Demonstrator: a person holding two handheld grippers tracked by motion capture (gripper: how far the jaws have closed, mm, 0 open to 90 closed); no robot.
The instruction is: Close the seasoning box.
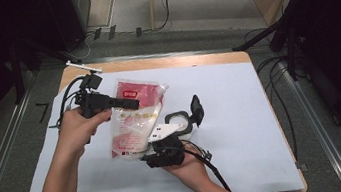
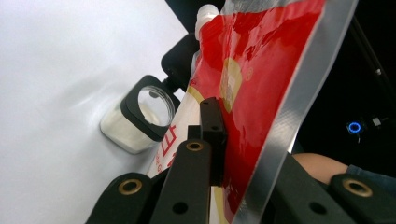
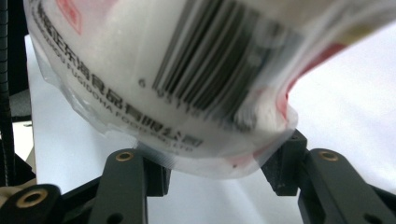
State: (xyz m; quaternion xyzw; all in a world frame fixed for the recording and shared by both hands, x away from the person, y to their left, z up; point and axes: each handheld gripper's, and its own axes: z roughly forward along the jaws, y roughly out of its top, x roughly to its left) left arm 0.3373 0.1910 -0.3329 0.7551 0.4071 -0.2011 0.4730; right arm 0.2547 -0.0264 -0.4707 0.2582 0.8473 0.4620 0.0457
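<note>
Pouch [image 1: 133, 116] of white powder, pinched at its upper edge by the left gripper [image 1: 126, 102] and cradled between the half-open right gripper [image 1: 165, 144] jaws, looks ready for pouring; next tilt its spout above the jar [image 1: 182, 122] just beside it.

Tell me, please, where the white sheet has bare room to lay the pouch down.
The white sheet is bare right of the open jar, out to the table's right edge, and along the far strip beyond the pouch. The middle is crowded with pouch, jar and both claws.

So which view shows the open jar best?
The left gripper view: the jar sits unblocked on the white sheet, its clear mouth and white contents plain. The high view shows it small, partly behind the right tongs.
</note>
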